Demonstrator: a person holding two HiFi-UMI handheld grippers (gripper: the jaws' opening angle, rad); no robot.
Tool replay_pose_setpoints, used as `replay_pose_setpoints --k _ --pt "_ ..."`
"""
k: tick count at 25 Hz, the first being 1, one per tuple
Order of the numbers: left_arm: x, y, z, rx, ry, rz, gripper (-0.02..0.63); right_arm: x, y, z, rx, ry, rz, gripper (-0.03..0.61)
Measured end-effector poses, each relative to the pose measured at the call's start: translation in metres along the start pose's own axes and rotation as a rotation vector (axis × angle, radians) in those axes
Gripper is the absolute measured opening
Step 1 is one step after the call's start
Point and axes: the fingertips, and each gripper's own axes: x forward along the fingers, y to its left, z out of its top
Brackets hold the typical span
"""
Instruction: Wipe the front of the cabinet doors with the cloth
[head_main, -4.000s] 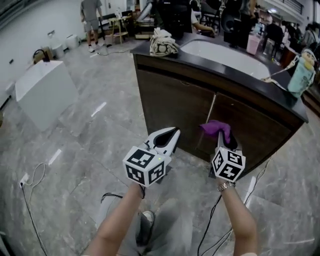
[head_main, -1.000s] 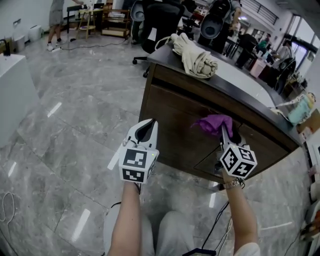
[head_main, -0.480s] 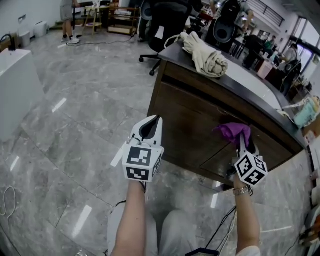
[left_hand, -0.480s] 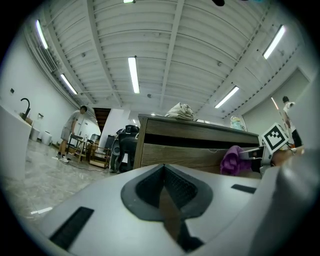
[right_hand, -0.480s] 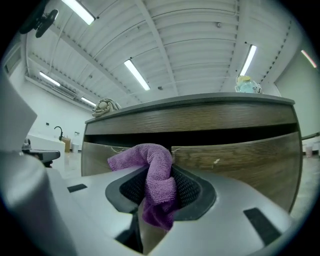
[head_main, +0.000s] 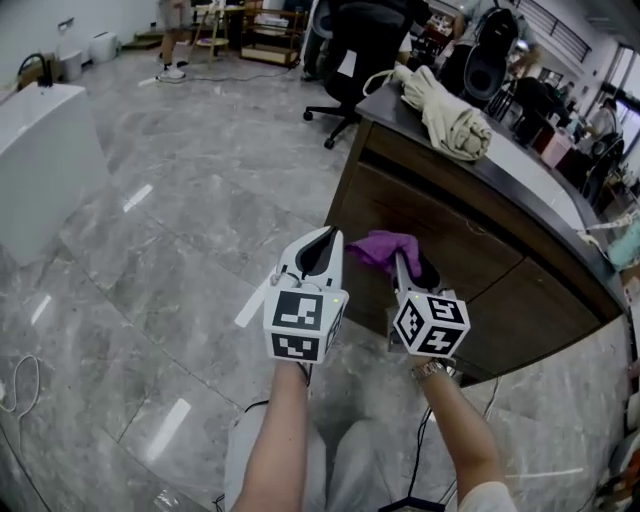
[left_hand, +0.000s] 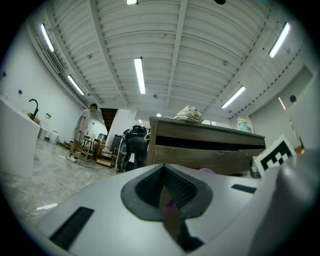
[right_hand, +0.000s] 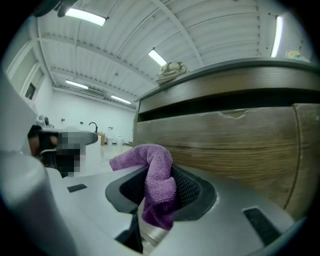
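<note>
2 tools were up in front of the cabinet doors (head_main: 480, 255). The right hand-held gripper (head_main: 408, 262) was clamped on the purple cloth (right_hand: 159, 182): a fold pinched between the pads, 1 end sticking up & curling left, the other hanging below. The cloth lay right by the wood front near the cabinet's left corner; no view showed whether it touched the wood. The left hand-held gripper (head_main: 324, 243) had its jaws closed w/ nothing held, just beside the right one, over the floor (head_main: 150, 250) left of that corner.

In the head view the lower part of the doors was hidden behind both tools & forearms, and the cabinet's right end was cut off by the frame edge. The dark surface (head_main: 520, 165) on top carried a beige bundle (head_main: 450, 115), fabric by the look, exact item unclear. An office chair (head_main: 365, 45) stood behind the cabinet, only partly seen. A white unit (head_main: 45, 150) at far left was cut off at the edge. In the left gripper view a person (left_hand: 82, 134) stood far off, too small for detail.
</note>
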Motion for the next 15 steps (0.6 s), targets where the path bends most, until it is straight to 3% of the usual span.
replay_pose_setpoints --k 9,15 --pt "-0.019 0.007 0.012 0.074 0.008 0.028 0.006 0.085 0.072 -0.022 0.072 0.045 0.048 0.137" --pt "-0.019 0.014 0.009 0.08 0.016 0.038 0.006 0.099 0.077 -0.018 0.067 0.026 0.039 0.137"
